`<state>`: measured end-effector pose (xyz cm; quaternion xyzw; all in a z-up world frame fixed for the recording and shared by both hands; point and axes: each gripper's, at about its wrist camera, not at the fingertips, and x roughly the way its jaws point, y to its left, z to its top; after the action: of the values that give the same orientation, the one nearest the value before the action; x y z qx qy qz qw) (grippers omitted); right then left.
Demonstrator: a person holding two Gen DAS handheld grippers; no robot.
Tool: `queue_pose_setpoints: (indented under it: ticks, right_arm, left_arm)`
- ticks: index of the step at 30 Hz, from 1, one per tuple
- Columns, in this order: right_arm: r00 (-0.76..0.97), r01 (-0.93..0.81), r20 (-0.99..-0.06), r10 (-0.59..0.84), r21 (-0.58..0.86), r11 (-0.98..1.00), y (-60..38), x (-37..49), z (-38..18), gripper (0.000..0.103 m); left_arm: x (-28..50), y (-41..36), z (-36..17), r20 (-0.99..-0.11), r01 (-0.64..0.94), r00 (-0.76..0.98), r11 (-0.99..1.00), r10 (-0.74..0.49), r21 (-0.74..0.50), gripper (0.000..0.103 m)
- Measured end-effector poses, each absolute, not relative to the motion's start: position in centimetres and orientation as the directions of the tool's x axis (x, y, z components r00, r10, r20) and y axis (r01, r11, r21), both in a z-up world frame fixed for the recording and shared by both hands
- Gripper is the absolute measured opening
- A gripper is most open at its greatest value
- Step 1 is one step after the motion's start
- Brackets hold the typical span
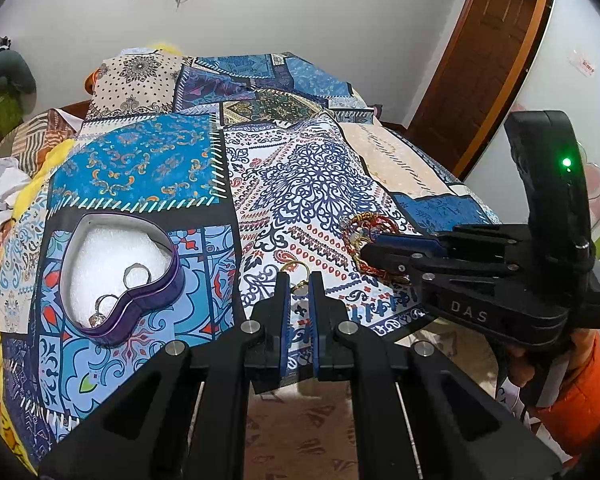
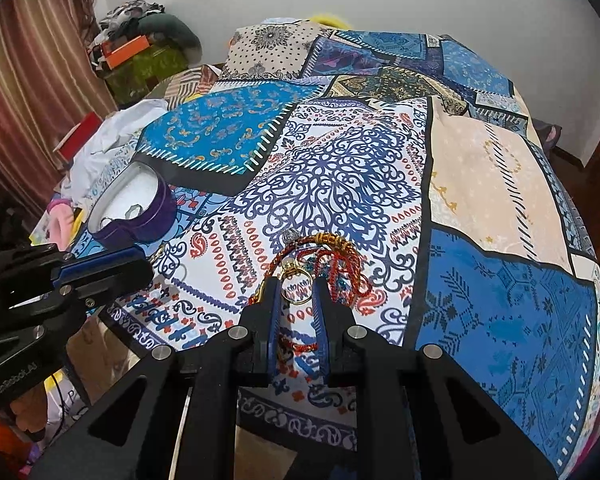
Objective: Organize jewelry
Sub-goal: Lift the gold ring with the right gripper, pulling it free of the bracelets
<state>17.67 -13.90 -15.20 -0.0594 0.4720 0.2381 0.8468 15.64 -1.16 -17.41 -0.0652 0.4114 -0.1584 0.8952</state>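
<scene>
- Left claw (image 1: 299,280): fingers set narrow, a gold ring (image 1: 296,270) standing between the tips. Blue pads close on either side of it; whether they actually pinch the ring I cannot tell.
- Right claw (image 2: 296,284): also narrow, tips straddling a second gold ring (image 2: 296,286) that lies on the tangle of red and gold bracelets (image 2: 324,256). Contact with the pads not clear from this view.
- In the left wrist view the right claw (image 1: 370,258) enters from the right, tips over the same bracelet pile (image 1: 360,230). In the right wrist view the left claw (image 2: 140,260) enters from the left, pointing toward the middle.
- Surface is a bed under a patchwork cloth (image 1: 300,184) of blue, white and beige panels; both claws work at its near edge.
- Heart-shaped purple box (image 1: 112,320) sits open on the cloth, left of the left claw, white lining showing. Two silver rings inside: one (image 1: 136,274) by the notch of the heart, another (image 1: 104,304) nearer the point, with a stone.
- Same box seen in the right wrist view (image 2: 156,208), far left, well apart from the bracelets.
- A small clear-stone piece (image 2: 290,235) lies at the far edge of the bracelet tangle.
- Orange sleeve (image 1: 580,392) behind the right claw's handle.
</scene>
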Motion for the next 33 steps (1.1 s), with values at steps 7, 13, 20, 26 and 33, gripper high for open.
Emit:
queue_pose_setpoints:
  ticks: [7,13,20,26,33]
  right_arm:
    - [0.44,-0.477,-0.831,0.341,0.105,0.872,-13.3,17.8,-15.2,0.019]
    - [0.449,-0.496,-0.83,0.33,0.076,0.865,-12.6,18.1,-15.5,0.019]
    - [0.465,-0.486,-0.824,0.323,0.068,0.871,-12.7,17.9,-15.3,0.016]
    - [0.482,-0.474,-0.806,0.344,0.091,0.876,-13.0,17.1,-13.9,0.006]
    - [0.526,-0.467,-0.774,0.352,0.083,0.881,-13.2,16.1,-12.0,0.006]
  left_arm:
    - [15.8,-1.0,-17.6,-0.716,0.227,0.61,0.94,-0.34,-0.253,0.007]
    - [15.8,-1.0,-17.6,-0.716,0.227,0.61,0.941,-0.339,-0.252,0.007]
    - [15.4,-0.9,-16.8,-0.708,0.227,0.623,0.943,-0.333,-0.244,0.007]
    - [14.7,-0.6,-15.3,-0.687,0.219,0.653,0.948,-0.318,-0.23,0.007]
    - [13.5,0.4,-13.9,-0.662,0.202,0.688,0.955,-0.298,-0.219,0.007]
